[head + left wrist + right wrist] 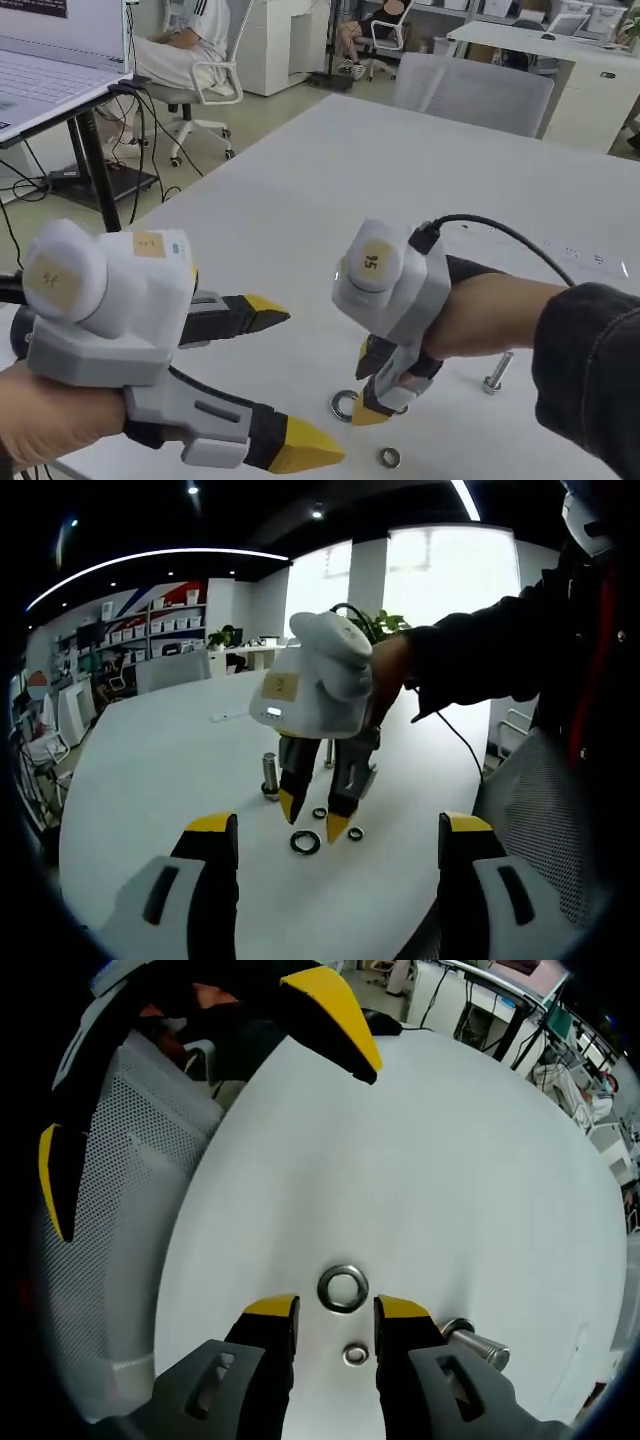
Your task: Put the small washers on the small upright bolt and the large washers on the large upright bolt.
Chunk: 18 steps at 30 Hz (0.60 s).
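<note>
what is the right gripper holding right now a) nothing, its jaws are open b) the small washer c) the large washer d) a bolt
a: the right gripper has its jaws apart with nothing held, while the large washer and the small washer both lie flat on the table, and the bolt sits off to one side of the jaws.

The left gripper (290,385), lower left, and the right gripper (366,385), centre, share white-grey housings, round tan stickers (378,262) and black jaws tipped yellow. A black cable (480,218) plugs into the right one; a dark sleeve (590,360) covers the arm at right.
</note>
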Tool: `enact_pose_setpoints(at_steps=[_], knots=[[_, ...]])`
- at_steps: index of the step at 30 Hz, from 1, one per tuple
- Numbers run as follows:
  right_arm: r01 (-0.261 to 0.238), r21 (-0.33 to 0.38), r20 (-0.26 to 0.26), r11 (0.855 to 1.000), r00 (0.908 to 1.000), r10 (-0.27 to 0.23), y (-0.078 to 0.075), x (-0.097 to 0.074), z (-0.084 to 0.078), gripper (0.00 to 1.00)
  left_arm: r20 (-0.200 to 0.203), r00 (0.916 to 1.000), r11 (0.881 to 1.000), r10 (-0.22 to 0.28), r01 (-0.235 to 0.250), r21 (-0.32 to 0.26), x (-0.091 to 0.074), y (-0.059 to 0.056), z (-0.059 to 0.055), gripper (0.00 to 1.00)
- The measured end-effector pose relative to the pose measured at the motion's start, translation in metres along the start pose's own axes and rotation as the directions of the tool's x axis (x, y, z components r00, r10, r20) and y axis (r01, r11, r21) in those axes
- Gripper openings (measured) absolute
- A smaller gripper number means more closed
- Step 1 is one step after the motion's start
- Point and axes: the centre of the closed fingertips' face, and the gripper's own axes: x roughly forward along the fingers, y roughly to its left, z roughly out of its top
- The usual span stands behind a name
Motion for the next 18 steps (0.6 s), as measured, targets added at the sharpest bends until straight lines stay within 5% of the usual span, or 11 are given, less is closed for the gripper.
enact_pose_setpoints(at_steps=[18], knots=[[-0.002,0.003,-0.003,1.000,1.0000,0.002,-0.002,0.015,0.001,0.31,-0.001,1.0000,1.000,0.008,-0.008,-0.008,-0.004,0.000,-0.004,0.82]])
